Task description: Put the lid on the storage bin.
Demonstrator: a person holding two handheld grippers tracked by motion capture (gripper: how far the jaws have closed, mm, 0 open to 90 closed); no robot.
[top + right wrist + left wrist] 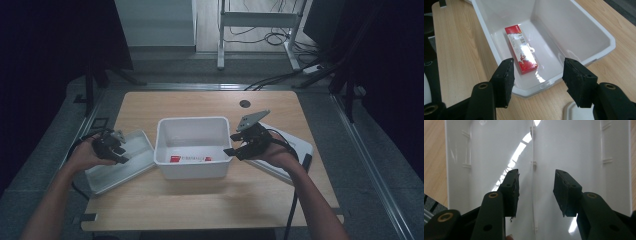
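The red carton [521,50] lies lengthwise in the white bin [599,35], just above the spread, empty right claw [537,82], centre frame.

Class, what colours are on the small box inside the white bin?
Red and white box, clearest in right gripper view.

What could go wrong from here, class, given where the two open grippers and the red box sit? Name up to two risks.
1. The right gripper hangs open over the near rim of the white plastic bin; reaching in, its jaws may knock that rim and shift the bin.
2. The long red and white carton lies flat on the bin floor, beside one wall, so a jaw may lack room to close around it.
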